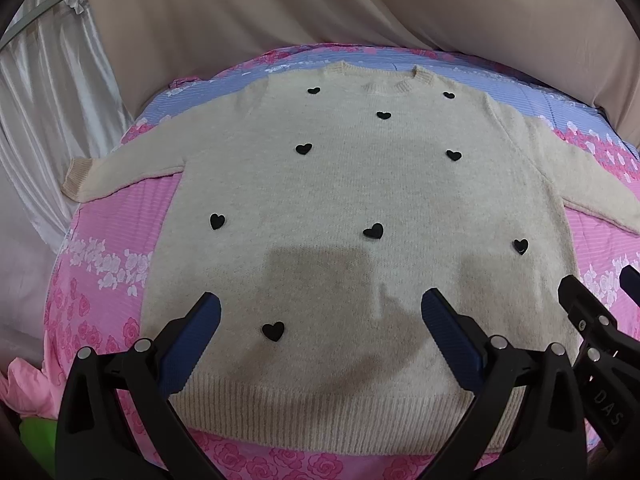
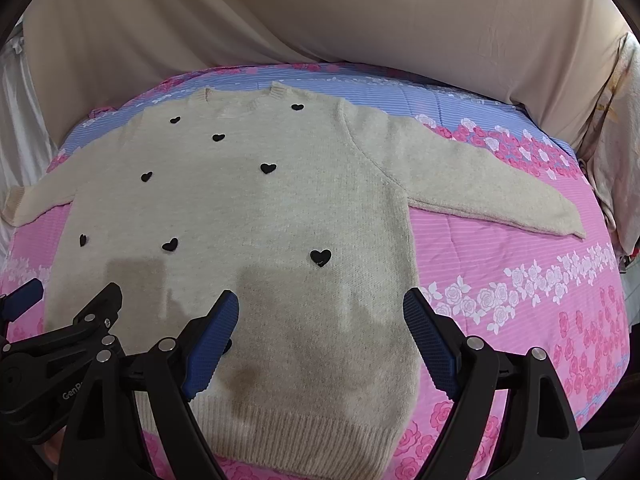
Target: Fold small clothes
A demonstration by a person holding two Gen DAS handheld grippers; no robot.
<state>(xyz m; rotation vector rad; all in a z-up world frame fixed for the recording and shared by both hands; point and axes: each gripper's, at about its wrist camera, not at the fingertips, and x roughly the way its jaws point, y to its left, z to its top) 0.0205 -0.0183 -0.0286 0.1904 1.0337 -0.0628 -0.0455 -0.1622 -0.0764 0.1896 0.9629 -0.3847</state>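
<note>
The sweater (image 1: 352, 200) looks soft and floppy; grab its sleeve cuff. Above its hem, left gripper (image 1: 320, 316) and right gripper (image 2: 322, 312) gape wide, empty.

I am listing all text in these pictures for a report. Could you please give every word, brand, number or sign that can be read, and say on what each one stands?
"DAS": white letters on the black frame of the right gripper, at the left wrist view's right edge.
"GenP": on the black body of the left gripper, right wrist view; further letters are hidden.
The sweater bears only black hearts, no text.
</note>
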